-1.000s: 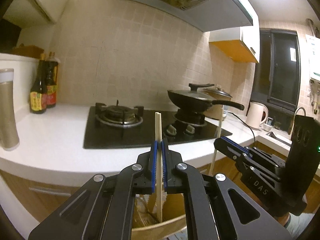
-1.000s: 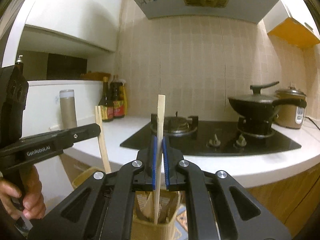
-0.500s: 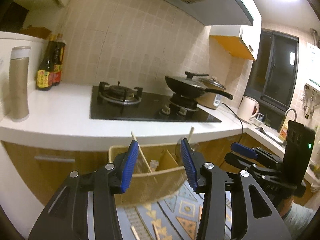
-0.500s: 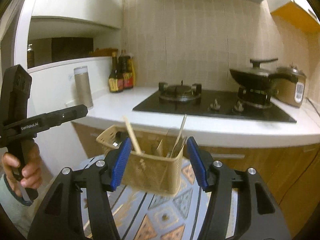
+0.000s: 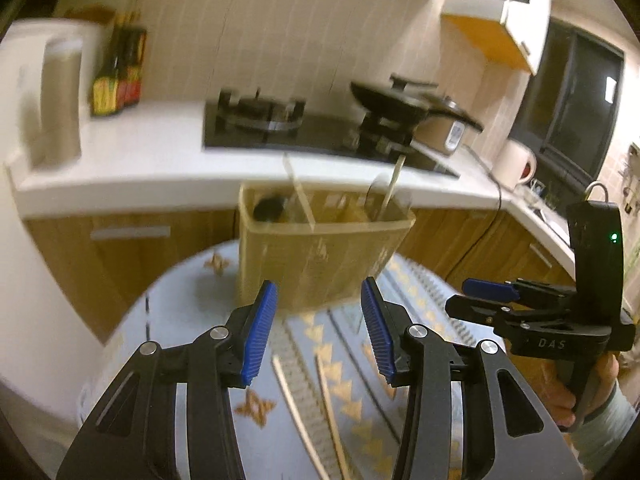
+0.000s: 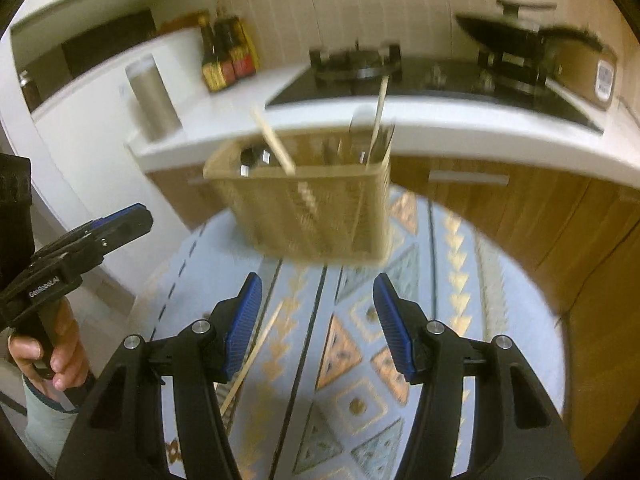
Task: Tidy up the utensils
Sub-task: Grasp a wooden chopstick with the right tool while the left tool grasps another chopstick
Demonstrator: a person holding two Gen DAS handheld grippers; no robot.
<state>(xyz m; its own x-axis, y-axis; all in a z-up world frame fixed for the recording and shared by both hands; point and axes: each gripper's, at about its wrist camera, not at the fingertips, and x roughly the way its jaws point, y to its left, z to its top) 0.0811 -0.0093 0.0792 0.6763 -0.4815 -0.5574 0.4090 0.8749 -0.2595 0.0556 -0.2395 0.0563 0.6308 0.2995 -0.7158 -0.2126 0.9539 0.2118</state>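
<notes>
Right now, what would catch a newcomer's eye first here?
Probably the tan basket standing mid-frame on a patterned blue tablecloth, with chopsticks and cutlery poking out. Next, the blue-padded left gripper and right gripper, both open and empty, flank the view. Two more chopsticks lie loose on the cloth.

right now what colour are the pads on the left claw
Blue, ribbed pads on black arms; they show best in the left wrist view.
</notes>
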